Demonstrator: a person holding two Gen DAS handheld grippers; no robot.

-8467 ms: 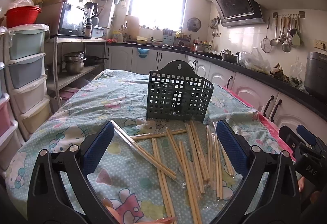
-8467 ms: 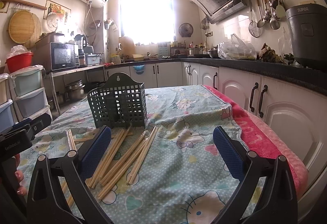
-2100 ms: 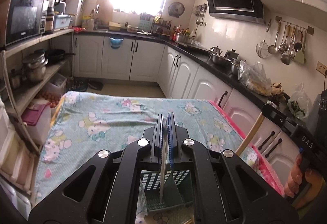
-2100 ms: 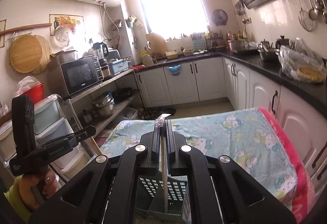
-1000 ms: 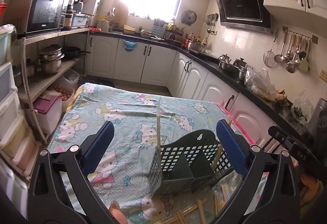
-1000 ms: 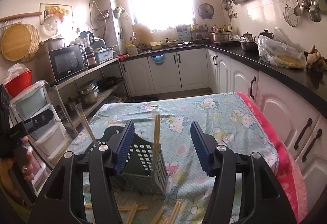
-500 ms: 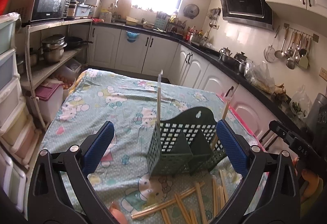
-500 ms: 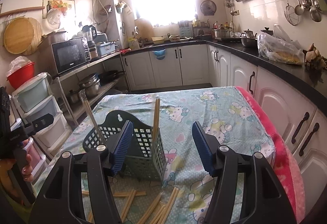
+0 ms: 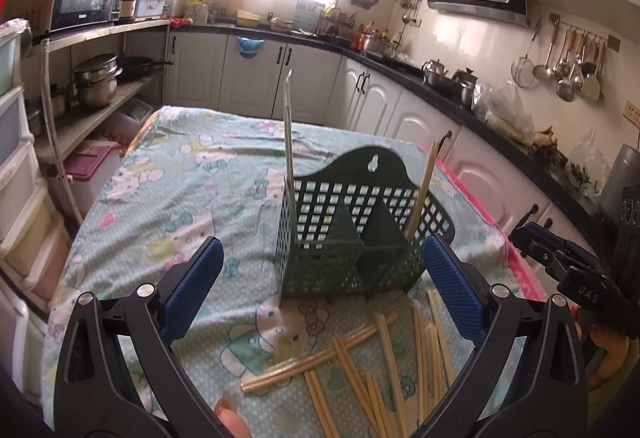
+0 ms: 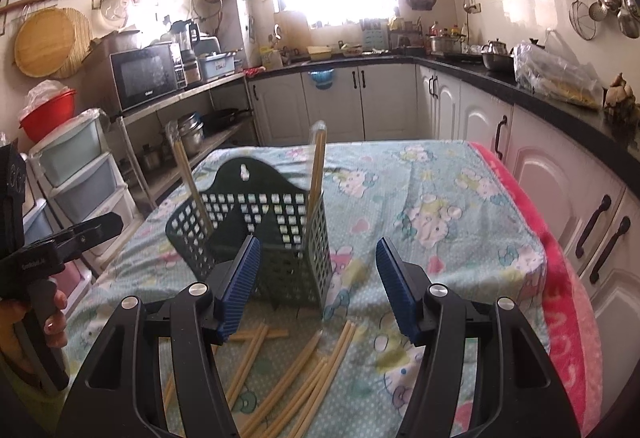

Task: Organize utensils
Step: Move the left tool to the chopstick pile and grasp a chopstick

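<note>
Green holder (image 9: 352,234) holds two chopsticks (image 9: 289,142); perhaps ten lie loose (image 9: 384,370).

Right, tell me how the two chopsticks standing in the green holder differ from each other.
In the left wrist view, the left chopstick stands almost upright in the green holder, at its left end; the right chopstick leans rightward at the holder's right end. The left chopstick's top rises well above the holder's arched back; the right chopstick's top sits lower, roughly level with it. Both are pale, thin sticks.

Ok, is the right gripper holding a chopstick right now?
No: in the right wrist view the right gripper is open and empty, hanging in front of the green basket above the loose chopsticks on the tablecloth.
</note>
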